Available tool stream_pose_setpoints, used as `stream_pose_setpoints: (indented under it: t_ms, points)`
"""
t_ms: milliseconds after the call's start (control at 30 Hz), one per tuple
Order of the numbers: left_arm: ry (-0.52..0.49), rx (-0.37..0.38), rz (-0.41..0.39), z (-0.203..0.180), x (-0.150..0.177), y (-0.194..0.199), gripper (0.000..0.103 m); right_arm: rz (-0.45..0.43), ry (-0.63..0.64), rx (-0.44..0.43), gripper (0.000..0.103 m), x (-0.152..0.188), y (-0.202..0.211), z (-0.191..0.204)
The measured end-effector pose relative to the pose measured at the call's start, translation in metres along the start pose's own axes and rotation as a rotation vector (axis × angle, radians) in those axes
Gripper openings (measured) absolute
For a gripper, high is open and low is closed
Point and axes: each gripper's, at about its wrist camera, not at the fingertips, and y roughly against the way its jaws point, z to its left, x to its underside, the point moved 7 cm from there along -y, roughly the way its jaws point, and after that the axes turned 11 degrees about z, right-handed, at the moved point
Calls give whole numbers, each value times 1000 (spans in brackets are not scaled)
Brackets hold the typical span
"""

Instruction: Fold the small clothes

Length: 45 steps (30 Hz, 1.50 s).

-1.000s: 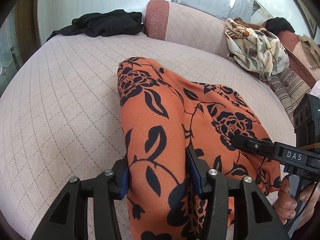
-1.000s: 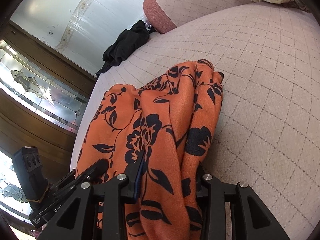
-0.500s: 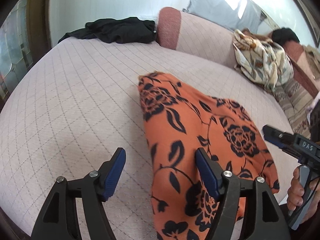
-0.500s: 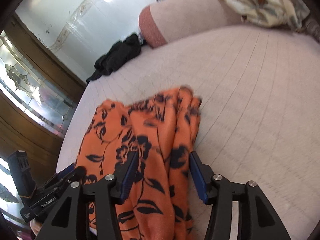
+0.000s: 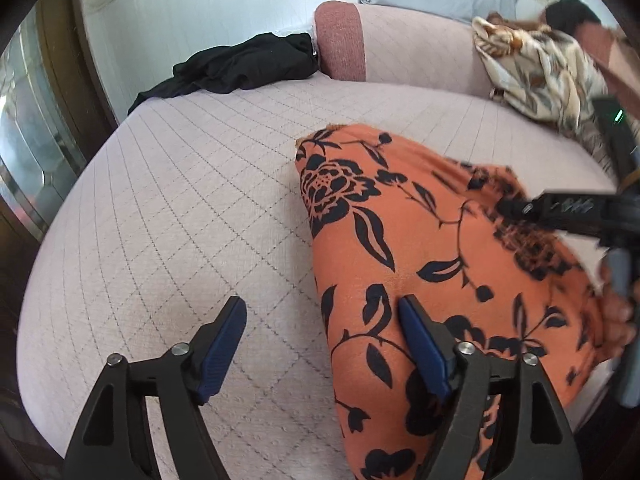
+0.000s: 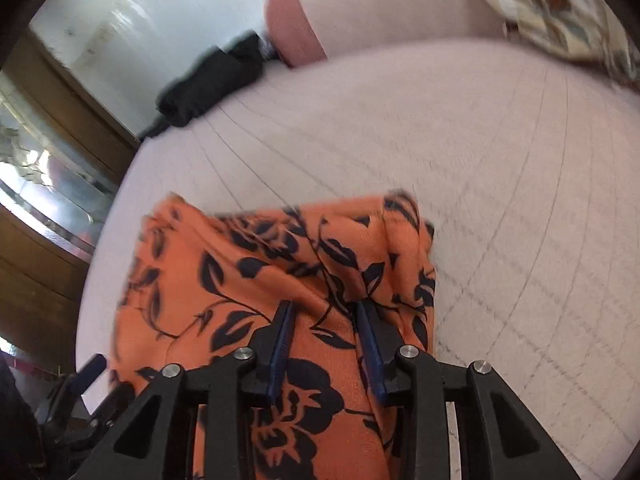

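Note:
An orange garment with black flowers lies folded on the quilted pink cushion. My left gripper hangs over its left edge with the jaws opening wide. The left pad is over bare cushion and the right pad is above the cloth without pinching it. In the right wrist view my right gripper is closing on a raised fold of the orange garment, and the cloth bunches between the blue pads. The right gripper's finger also reaches over the garment from the right, with a hand on its handle.
A black garment lies at the cushion's far left corner beside a pink bolster. A beige patterned cloth is heaped at the back right. A wooden door with glass panels stands on the left.
My left gripper let go of the garment's edge and spread its jaws, now sitting further left. My right gripper opened, shifted over the cloth, and closed again on a fold.

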Motion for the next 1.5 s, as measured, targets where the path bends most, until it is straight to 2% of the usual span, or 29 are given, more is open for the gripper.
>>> stream_pose_setpoints:
  t_ms: [167,333,400,467,500,533,600,667,733,900,1033,1067,1133,1500]
  points:
    - [67,53,-11,10,2,10,84,-38,52,26,37,12,34,13]
    - [35,-21,-103,5,14,41,84,-74,135,-84,37,64,73,35]
    - [9,-31,-84,-3,23,40,84,-52,149,-80,37,86,71,40]
    - [-33,-63,-21,-10,37,23,84,24,146,-61,38,108,48,39]
    - [-31,-58,-5,-12,43,17,84,32,151,-40,38,114,39,38]
    - [-7,-42,2,-10,45,18,84,-1,173,-21,38,118,39,39]
    - [24,-17,-4,-7,43,30,84,12,197,17,38,122,48,45]
    - [42,-45,-64,-2,41,53,84,19,163,-21,38,120,60,49]
    - [56,-62,-112,2,40,74,84,-23,149,-54,38,119,80,52]
    - [105,-90,-200,7,36,126,86,-138,158,-45,38,123,129,57]
    - [93,-131,-267,-1,35,163,87,-209,173,-46,39,127,162,64]
    - [87,-137,-284,-3,36,172,87,-226,180,-44,49,128,170,67]
    - [77,-137,-310,-9,36,188,87,-267,182,-49,61,132,187,70]
    - [88,-152,-396,-21,42,249,88,-392,236,-33,61,158,251,85]
